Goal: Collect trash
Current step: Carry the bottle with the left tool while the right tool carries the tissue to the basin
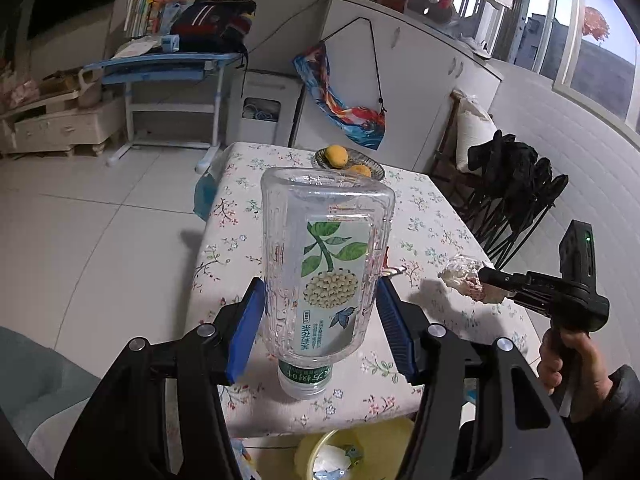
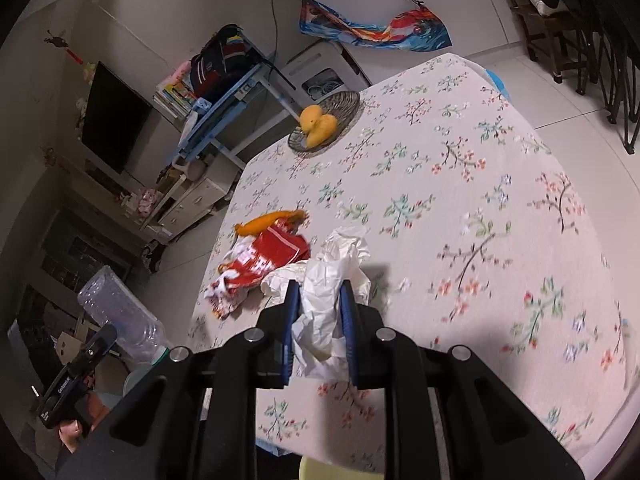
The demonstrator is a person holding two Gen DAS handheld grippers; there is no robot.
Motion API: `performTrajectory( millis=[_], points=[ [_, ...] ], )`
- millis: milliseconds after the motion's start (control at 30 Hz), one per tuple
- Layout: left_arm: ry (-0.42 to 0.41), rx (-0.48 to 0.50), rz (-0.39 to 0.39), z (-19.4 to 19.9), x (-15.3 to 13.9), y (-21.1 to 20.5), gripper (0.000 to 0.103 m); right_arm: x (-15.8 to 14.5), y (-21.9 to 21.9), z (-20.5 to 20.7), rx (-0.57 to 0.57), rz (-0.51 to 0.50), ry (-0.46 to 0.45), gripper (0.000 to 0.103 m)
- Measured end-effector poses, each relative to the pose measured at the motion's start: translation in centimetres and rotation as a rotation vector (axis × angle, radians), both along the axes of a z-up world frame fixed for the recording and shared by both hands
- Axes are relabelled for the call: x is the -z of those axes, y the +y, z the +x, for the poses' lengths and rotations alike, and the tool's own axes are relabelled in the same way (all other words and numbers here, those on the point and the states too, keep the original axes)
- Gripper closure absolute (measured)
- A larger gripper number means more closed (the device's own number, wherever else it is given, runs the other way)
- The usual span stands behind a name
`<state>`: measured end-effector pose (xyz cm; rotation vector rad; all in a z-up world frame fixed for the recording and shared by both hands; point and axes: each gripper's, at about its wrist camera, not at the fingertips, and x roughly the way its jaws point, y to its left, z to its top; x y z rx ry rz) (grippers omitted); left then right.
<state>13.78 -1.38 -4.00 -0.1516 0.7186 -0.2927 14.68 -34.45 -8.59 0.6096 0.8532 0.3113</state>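
Left hand-held gripper (image 1: pixel 322 330) pinches the empty bottle (image 1: pixel 326 258) cap-down above the yellow bin (image 1: pixel 320 446) w/ trash already inside, prob. for dropping, while right hand-held gripper (image 2: pixel 320 320) clamps crumpled tissue (image 2: pixel 326 300) just over the tabletop (image 2: pixel 460 200), the red wrapper (image 2: pixel 264 266) lying beside.

Home living room: floral-cloth table (image 2: pixel 460 168), television (image 2: pixel 114 120), study desk (image 1: pixel 160 66).
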Motion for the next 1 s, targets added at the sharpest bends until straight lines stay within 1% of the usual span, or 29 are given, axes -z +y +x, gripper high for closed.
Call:
performTrajectory(
  millis=[267,567,1000],
  points=[
    [0.003,-0.007,-0.041,-0.7,0.0,0.5,0.048,0.5,0.1,-2.5,0.015,0.034,-0.013,0.082],
    [-0.007,0.028,-0.093,-1.7,-0.1,0.0,0.048,0.5,0.9,-4.3,0.002,0.063,-0.046,0.082],
    [0.012,0.067,-0.119,-4.2,1.0,-1.1,0.048,0.7,1.8,-7.3,-0.028,0.073,-0.055,0.082]
  ],
)
